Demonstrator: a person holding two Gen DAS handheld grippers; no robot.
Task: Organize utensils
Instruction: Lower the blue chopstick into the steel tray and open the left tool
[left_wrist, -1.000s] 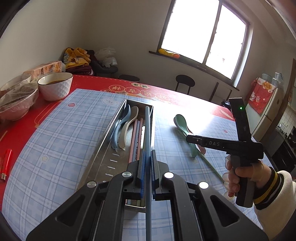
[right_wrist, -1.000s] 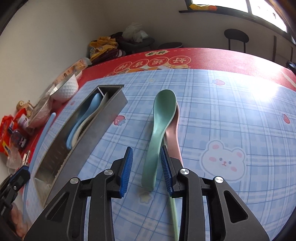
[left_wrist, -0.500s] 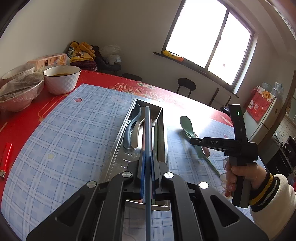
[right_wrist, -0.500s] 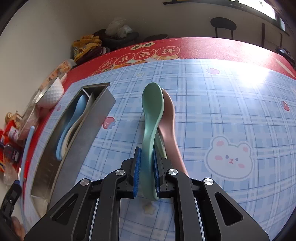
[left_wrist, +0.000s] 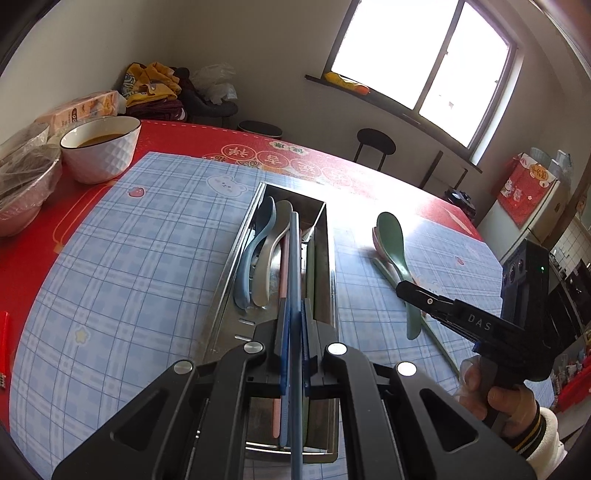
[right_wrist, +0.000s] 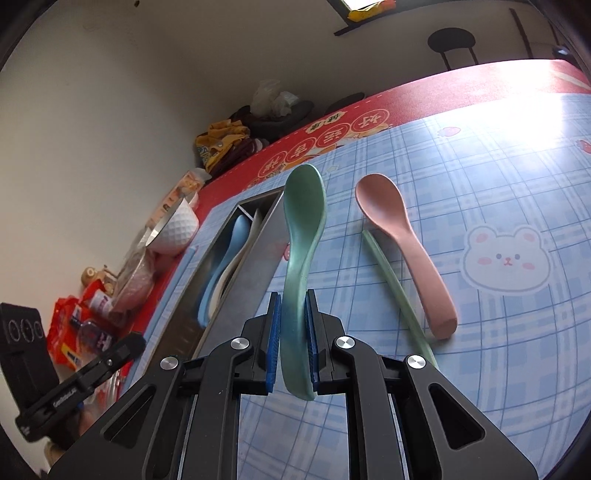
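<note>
My left gripper (left_wrist: 293, 343) is shut on a blue chopstick (left_wrist: 294, 258) and holds it lengthwise over the metal utensil tray (left_wrist: 327, 258). The tray holds a blue spoon (left_wrist: 255, 254), a pale spoon (left_wrist: 275, 251) and pink and green chopsticks. My right gripper (right_wrist: 293, 332) is shut on the handle of a green spoon (right_wrist: 304, 206), lifted off the mat and tilted up. A pink spoon (right_wrist: 402, 240) and a green chopstick (right_wrist: 395, 288) lie on the blue plaid mat (right_wrist: 498, 350) to its right. The right gripper also shows in the left wrist view (left_wrist: 410, 291).
A white bowl (left_wrist: 99, 151) with brown liquid and a plastic-wrapped bowl (left_wrist: 22, 181) stand at the far left on the red tablecloth. Snack packets (right_wrist: 74, 332) lie near the table's left edge. A red lighter (left_wrist: 3, 343) lies left of the mat.
My right gripper closed on the green spoon and lifted it off the pink spoon. My left gripper moved forward along the tray with the blue chopstick still held.
</note>
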